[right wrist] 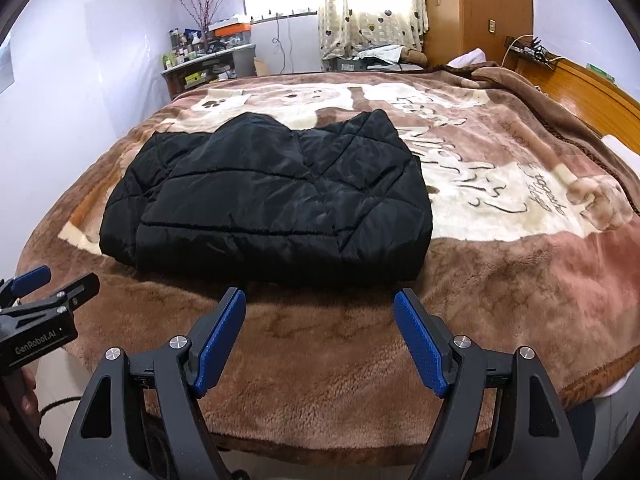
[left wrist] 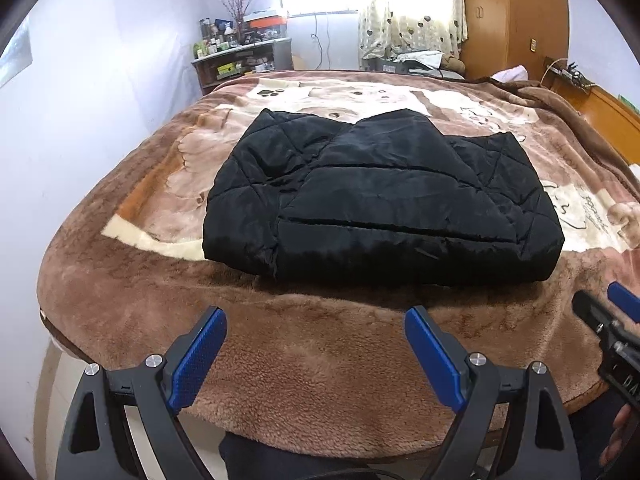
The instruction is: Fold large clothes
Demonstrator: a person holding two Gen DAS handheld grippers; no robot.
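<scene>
Left wrist view: black quilted jacket (left wrist: 380, 200) lies folded into a thick rectangle on the plush blanket (left wrist: 320, 360), mid-bed.

Left gripper (left wrist: 316, 354) and right gripper (right wrist: 320, 338) both hang short of the near hem, spread wide, holding nothing. Judged: the padded fill looks soft, bulky and light, and the shiny shell slippery, so a thin pinch may slide off. Best hold appears to be the 2 near corners, biting through all layers at the stitched edge.
</scene>
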